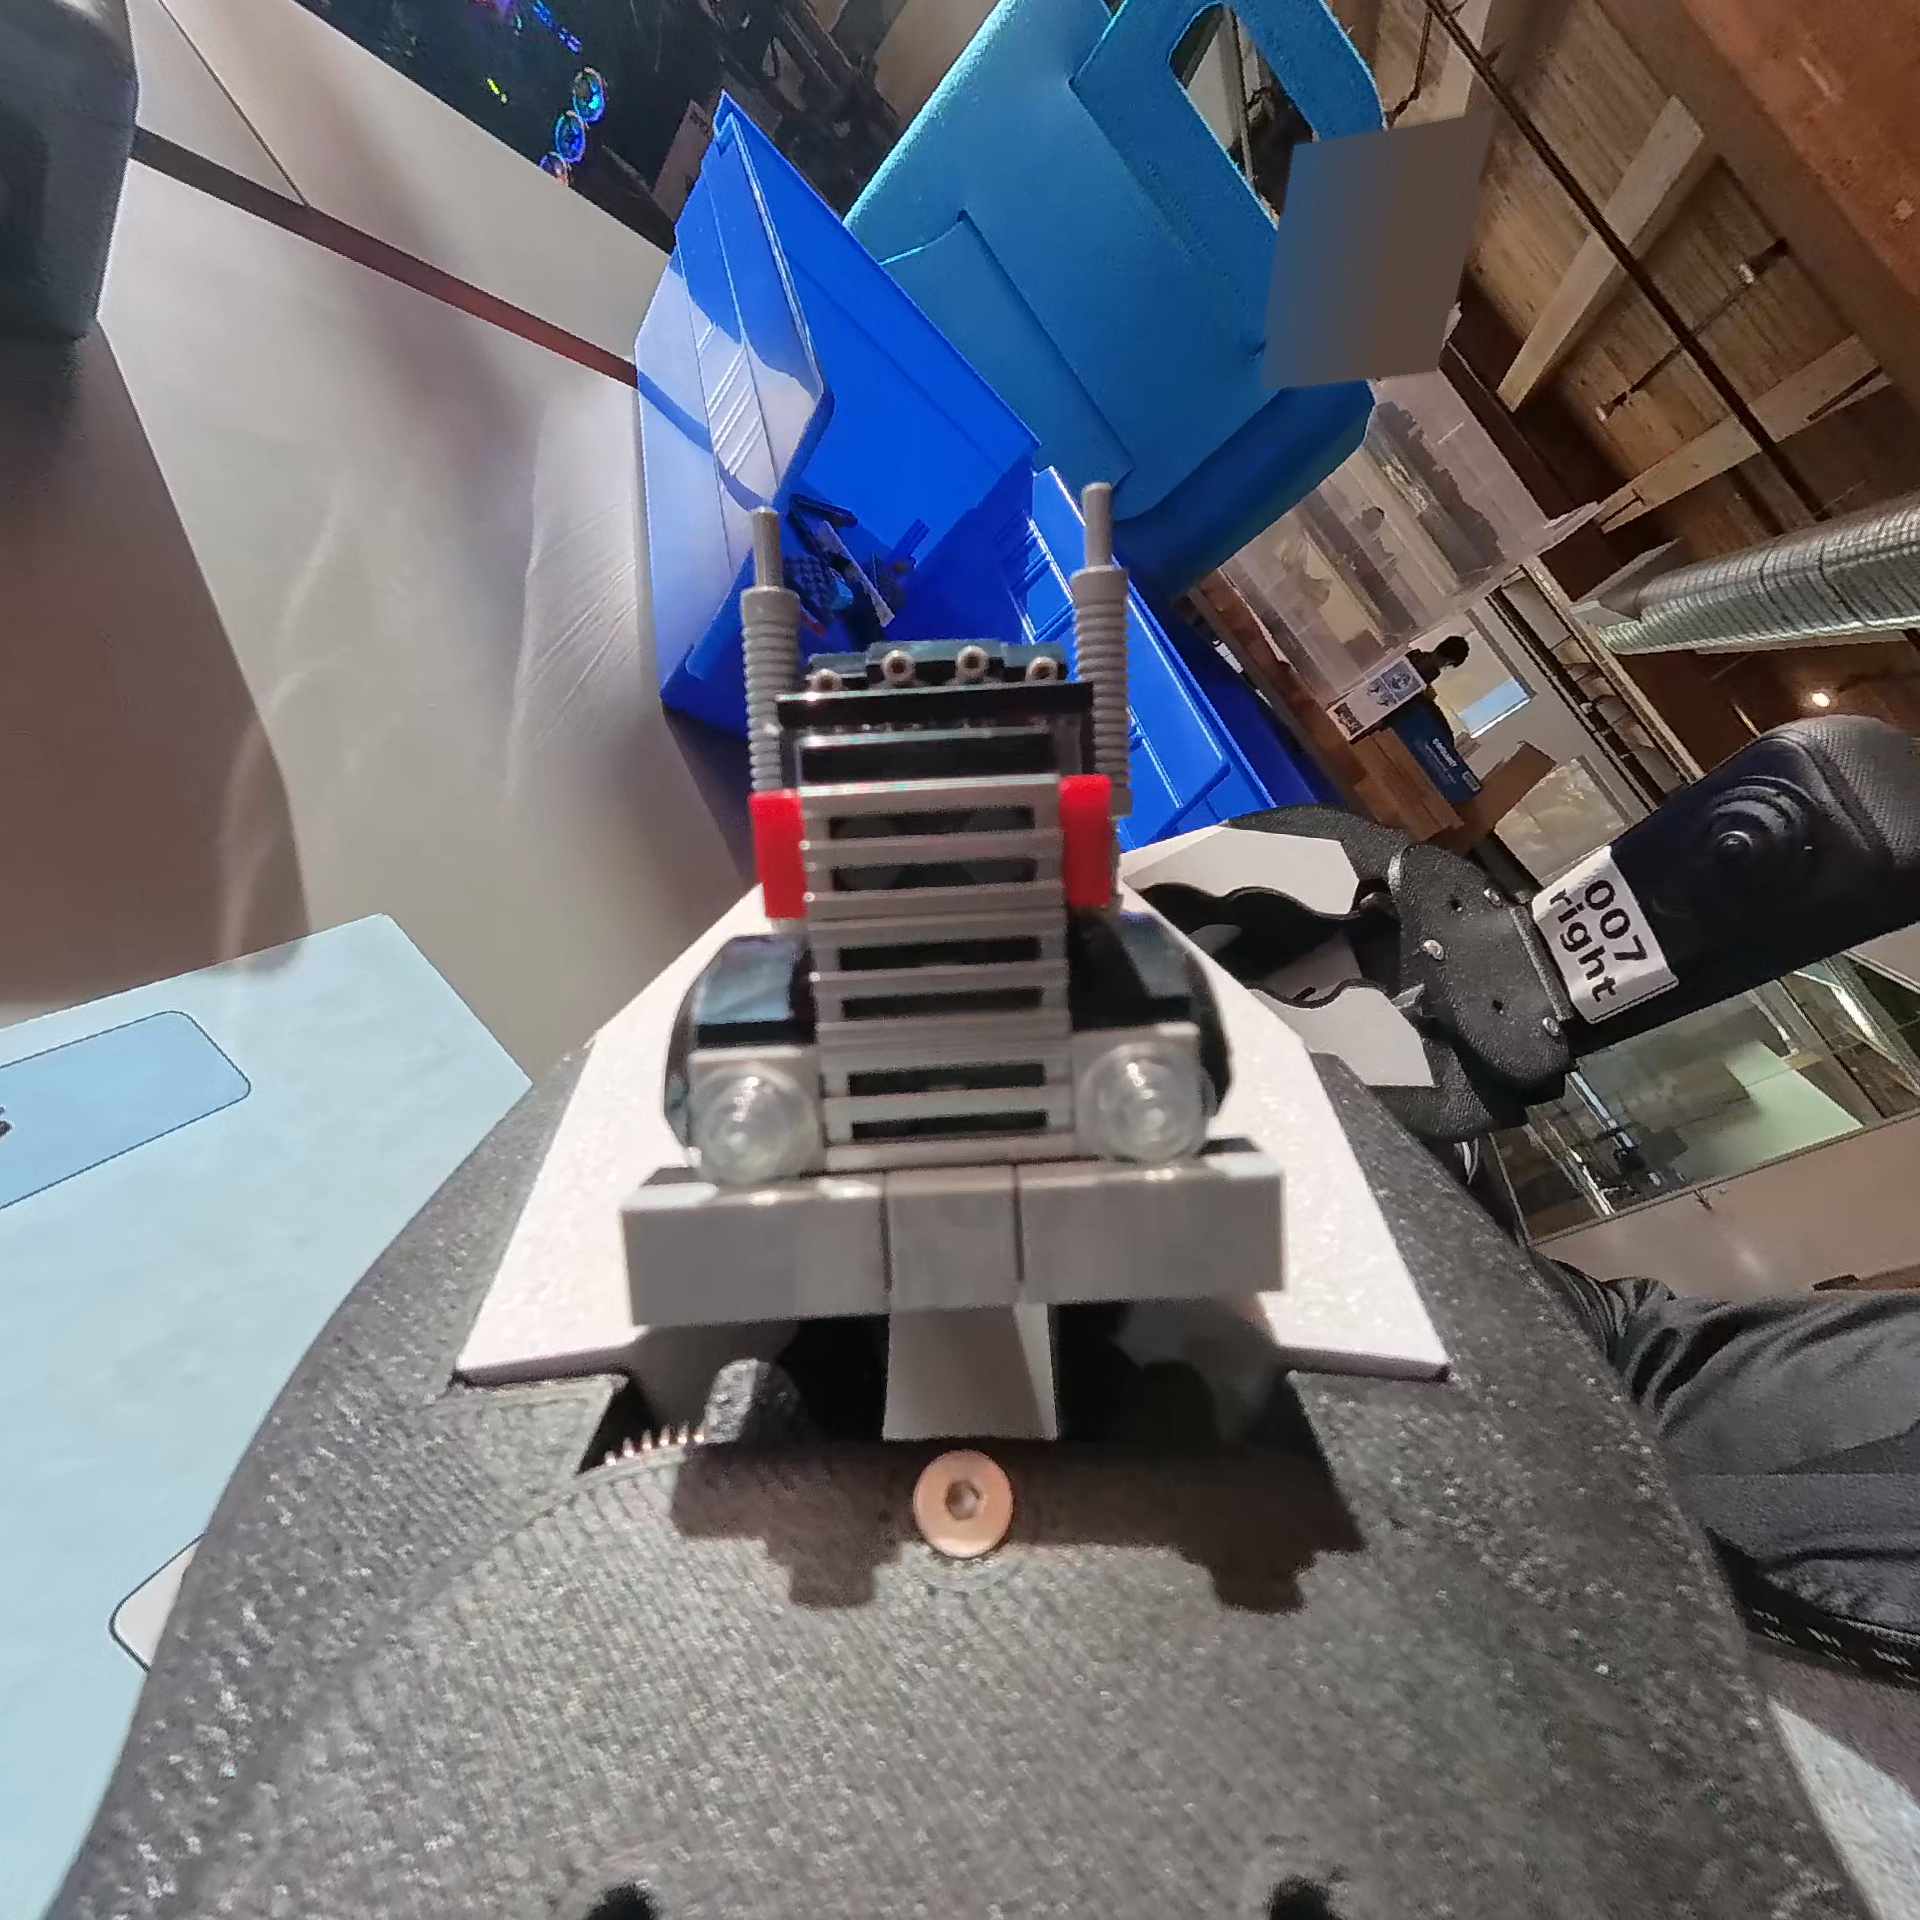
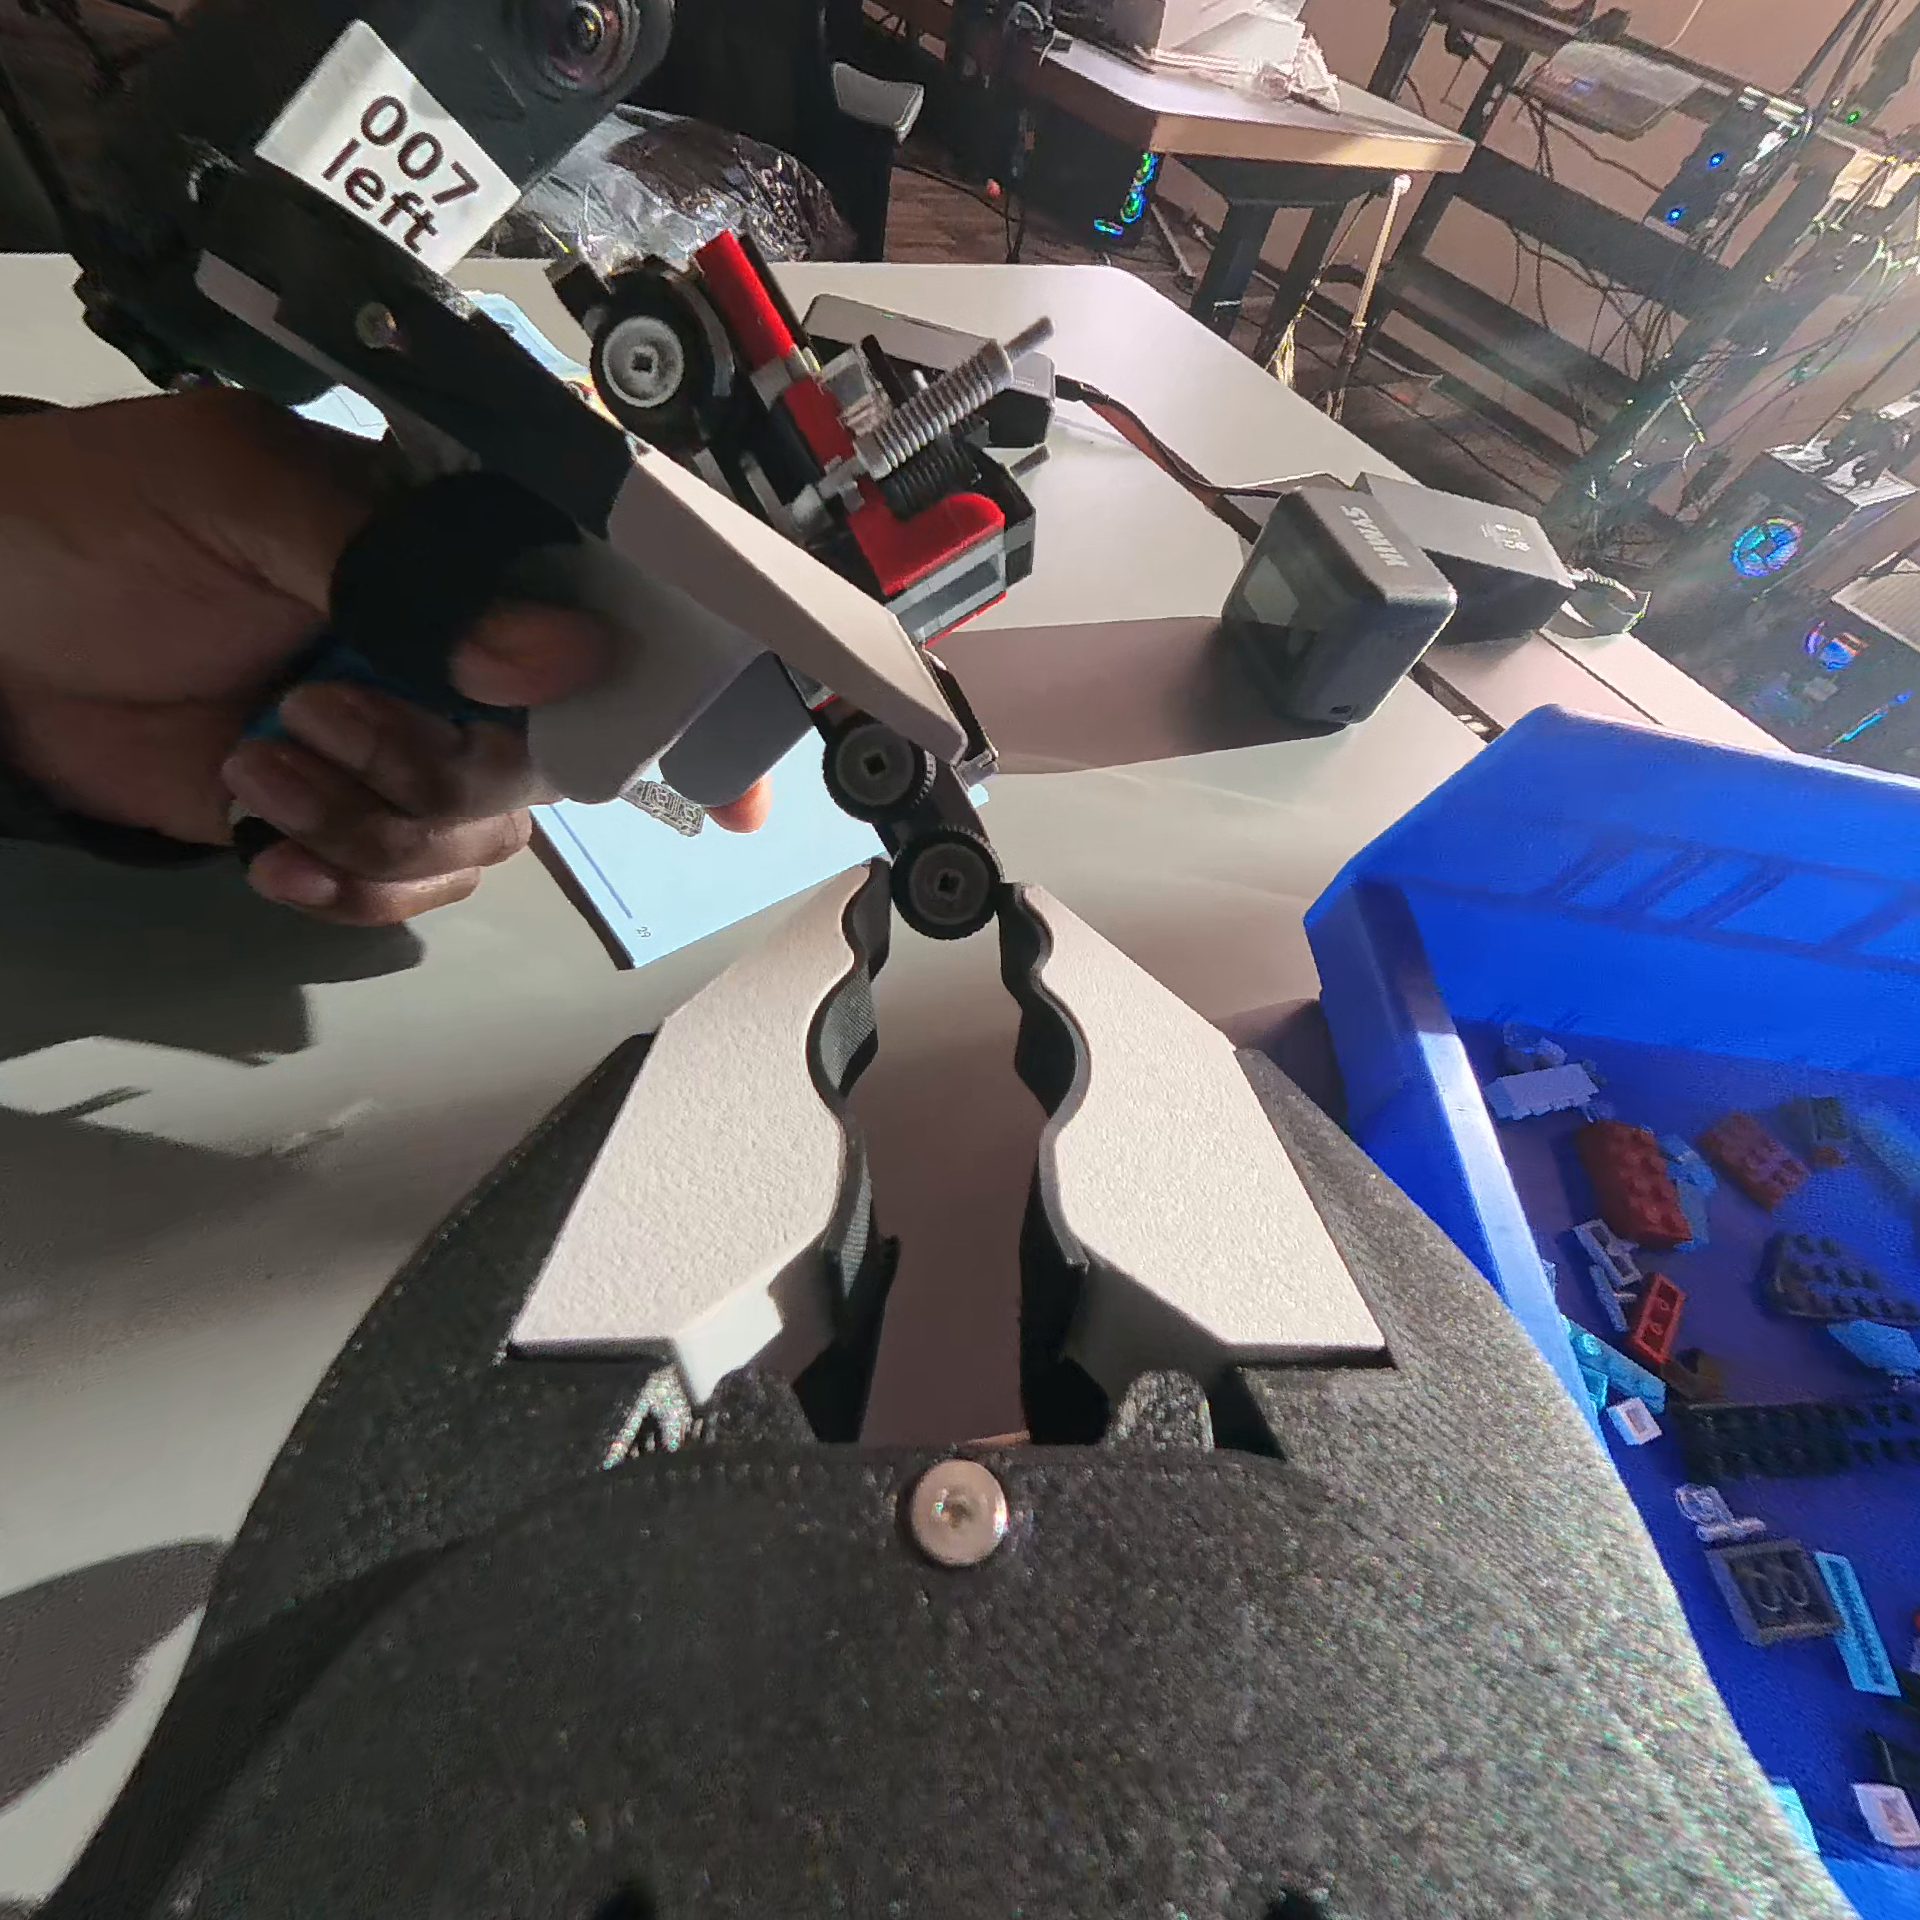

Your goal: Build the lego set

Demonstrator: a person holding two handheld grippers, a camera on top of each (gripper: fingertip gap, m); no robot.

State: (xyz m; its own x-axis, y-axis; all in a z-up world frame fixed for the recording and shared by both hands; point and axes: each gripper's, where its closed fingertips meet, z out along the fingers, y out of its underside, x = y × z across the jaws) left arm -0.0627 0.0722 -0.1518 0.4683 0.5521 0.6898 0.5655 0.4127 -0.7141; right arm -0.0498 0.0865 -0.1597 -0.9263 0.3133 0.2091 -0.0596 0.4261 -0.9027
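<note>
My left gripper [image 1: 935, 894] is shut on a lego truck [image 1: 935, 935] with a grey grille, clear headlights, a grey bumper, red side pieces and two grey exhaust stacks. The truck's front faces the left wrist camera. In the right wrist view the left gripper [image 2: 831, 623] holds the truck [image 2: 883, 488] tilted above the table, rear end down. My right gripper [image 2: 948, 902] has its fingertips closed on the rearmost black wheel [image 2: 945, 883] from both sides. It also shows in the left wrist view [image 1: 1247, 914], behind the truck.
A blue bin [image 2: 1382, 987] with several loose lego pieces [image 2: 1714, 1299] stands at the right; it also shows in the left wrist view [image 1: 748, 416]. A light-blue instruction booklet [image 1: 208, 1143] lies on the white table [image 2: 1143, 831]. A small black camera [image 2: 1330, 613] sits farther back. A hand [image 2: 208, 644] grips the left handle. My left and right fingertips are right by each other.
</note>
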